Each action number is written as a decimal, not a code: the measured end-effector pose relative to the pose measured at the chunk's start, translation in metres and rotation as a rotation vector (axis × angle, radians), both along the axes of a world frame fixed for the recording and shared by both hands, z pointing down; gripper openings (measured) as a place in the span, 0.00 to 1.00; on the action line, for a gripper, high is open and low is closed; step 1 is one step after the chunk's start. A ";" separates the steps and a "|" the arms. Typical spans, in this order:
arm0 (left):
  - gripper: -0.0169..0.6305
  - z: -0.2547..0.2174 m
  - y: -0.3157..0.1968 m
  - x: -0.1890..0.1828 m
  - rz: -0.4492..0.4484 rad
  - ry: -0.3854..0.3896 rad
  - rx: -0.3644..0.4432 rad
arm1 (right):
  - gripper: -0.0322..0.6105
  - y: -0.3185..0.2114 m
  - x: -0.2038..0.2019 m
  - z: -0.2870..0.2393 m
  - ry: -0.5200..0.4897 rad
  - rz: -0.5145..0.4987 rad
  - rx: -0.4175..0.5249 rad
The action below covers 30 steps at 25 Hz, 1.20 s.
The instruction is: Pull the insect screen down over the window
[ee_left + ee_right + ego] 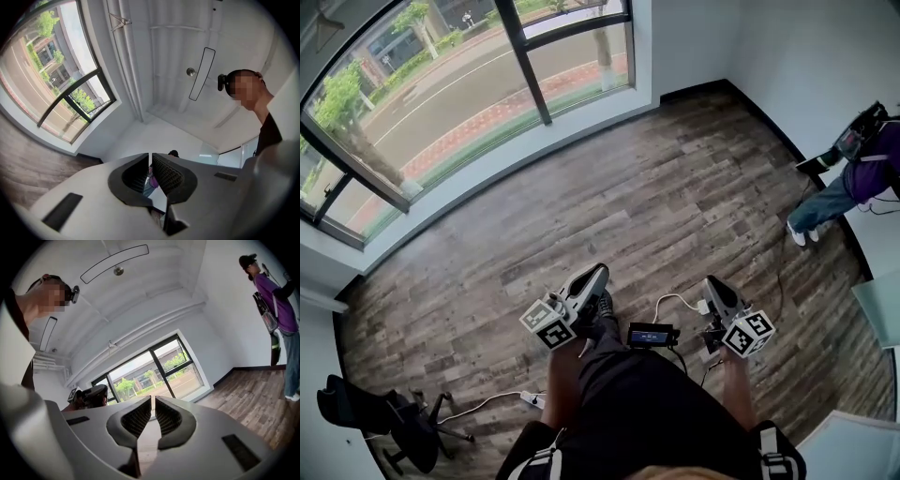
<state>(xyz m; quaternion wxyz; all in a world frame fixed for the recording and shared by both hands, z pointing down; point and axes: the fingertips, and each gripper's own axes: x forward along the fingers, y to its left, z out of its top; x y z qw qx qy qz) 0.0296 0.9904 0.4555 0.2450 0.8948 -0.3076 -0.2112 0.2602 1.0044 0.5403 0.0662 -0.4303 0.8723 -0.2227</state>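
Your left gripper [592, 277] has its ribbed black fingers [166, 176] drawn together to a thin slit, with nothing between them. Your right gripper [714, 286] is the same: its fingers [168, 418] are narrow, almost meeting at the tips, and they hold nothing. Both hang over the grey-brown wooden plank floor [656, 206], touching nothing.

The large black-framed curved window [441, 103] lies up and to the left, well apart from both grippers. You cannot make out the insect screen in any view.

Only the head view shows the one black office chair [380, 417] at lower left. The left gripper view looks mostly at the white ceiling, with the window at its left edge. The right gripper view faces the window squarely and catches the left gripper beside it. One person in a purple top [276, 305] stands at the right wall.
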 end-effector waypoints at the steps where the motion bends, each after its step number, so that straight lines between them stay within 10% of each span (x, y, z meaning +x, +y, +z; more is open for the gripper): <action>1: 0.07 0.000 -0.017 -0.005 0.000 0.019 0.012 | 0.07 -0.014 -0.005 0.002 0.027 0.001 0.003; 7: 0.07 -0.007 -0.122 -0.056 0.002 0.110 0.036 | 0.07 -0.122 -0.070 0.001 0.103 -0.013 -0.050; 15: 0.07 -0.005 -0.247 -0.157 -0.079 0.050 0.025 | 0.07 -0.238 -0.161 -0.009 0.202 -0.056 -0.063; 30: 0.07 0.015 -0.409 -0.173 -0.146 -0.138 -0.011 | 0.06 -0.422 -0.193 0.037 0.155 -0.099 -0.096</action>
